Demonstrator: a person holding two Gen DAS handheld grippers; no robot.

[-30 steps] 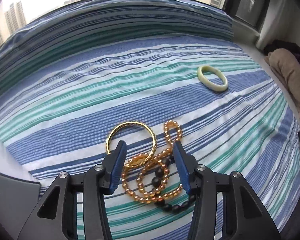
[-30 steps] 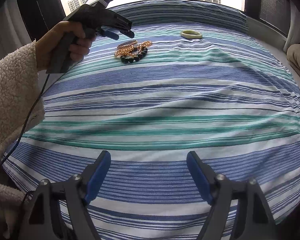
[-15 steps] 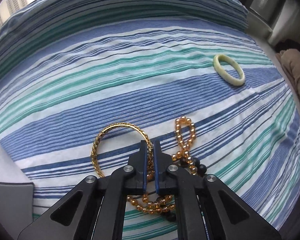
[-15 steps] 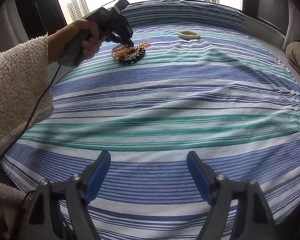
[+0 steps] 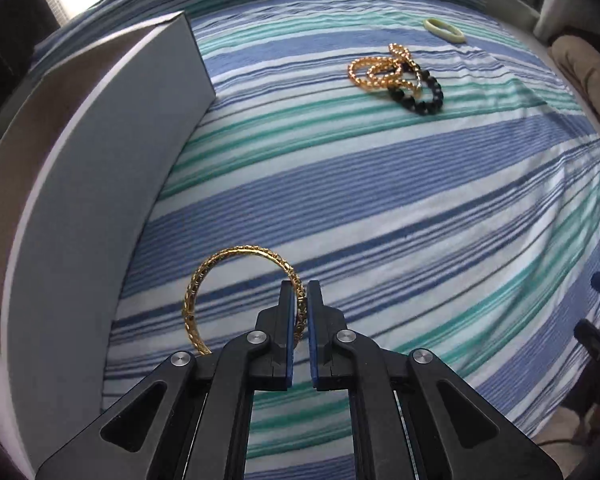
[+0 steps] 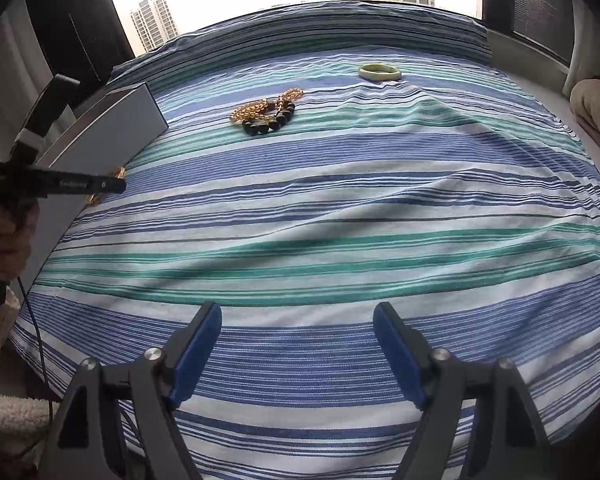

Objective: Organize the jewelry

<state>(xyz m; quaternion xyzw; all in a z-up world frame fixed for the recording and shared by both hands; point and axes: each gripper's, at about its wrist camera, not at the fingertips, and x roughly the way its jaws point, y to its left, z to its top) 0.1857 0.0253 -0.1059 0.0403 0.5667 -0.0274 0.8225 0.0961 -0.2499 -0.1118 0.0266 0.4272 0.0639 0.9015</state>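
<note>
**Gold bangle held by one thin edge**

The left claw [image 5: 299, 322] is clamped on the right-hand rim of the gold bangle [image 5: 236, 276], held clear of the striped bed [image 5: 380, 208]. The grip looks slight: the pads pinch only a narrow arc, so the hoop could swivel or slide out if swung fast, and its free side might clip the wall of the grey box [image 5: 100, 184] at nine o'clock. The hoop reaches from the claw tips toward ten o'clock. The amber bead strand [image 5: 380, 70] and black bead bracelet [image 5: 420, 96] lie tangled at one o'clock, well apart; the pale green bangle [image 5: 444, 30] lies beyond. The right claw [image 6: 298, 350] hangs spread wide, holding nothing.
</note>
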